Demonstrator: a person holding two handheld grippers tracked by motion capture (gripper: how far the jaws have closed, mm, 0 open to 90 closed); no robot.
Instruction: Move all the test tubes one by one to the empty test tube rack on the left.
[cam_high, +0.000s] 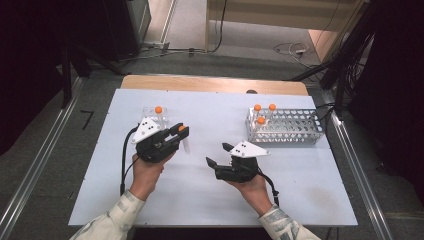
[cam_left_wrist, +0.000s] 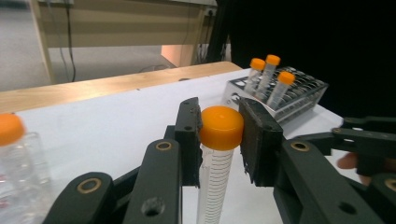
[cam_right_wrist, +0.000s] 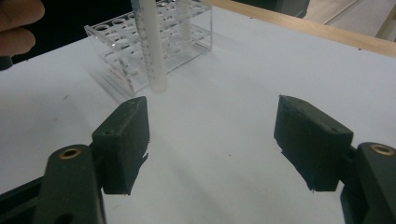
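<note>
white table sheet (cam_high: 210, 200) broad and bare across the near half; wooden edge (cam_high: 215, 84) along the far side, grey floor beyond. wide clear stretch of sheet between the two racks. metal rails run down both sides of the table.

left gripper (cam_high: 179, 133) raised over the left half of the sheet, jaws clamped on the orange cap (cam_left_wrist: 221, 127) of a plastic tube (cam_left_wrist: 214, 184); pads pressing both sides of the cap, tube hanging upright below them, graduated marks visible down its wall. tube held clear of the sheet, just in front of the clear rack (cam_high: 152, 118) and apart from it.

right gripper (cam_high: 216, 155) near the middle of the sheet, jaws spread wide with nothing between them; bare sheet seen through the gap in the right gripper view. pointed toward the left gripper and the held tube, well short of both.

clear rack at far left: one tube with orange cap (cam_high: 158, 109) standing in it; other holes look empty in the right gripper view. metal rack (cam_high: 295, 127) at far right, close to the right edge: three orange-capped tubes (cam_high: 261, 120) grouped at its left end, remaining holes open.

tube contents not readable; wall looks frosted white. top of the held tube cut off by the upper edge of the right gripper view. clear rack cut off at the left edge of the left gripper view, its tube blurred. part of a hand (cam_right_wrist: 16, 23) cut off at the top left corner of the right gripper view. dark surroundings left and right of the table too dim to make out.
</note>
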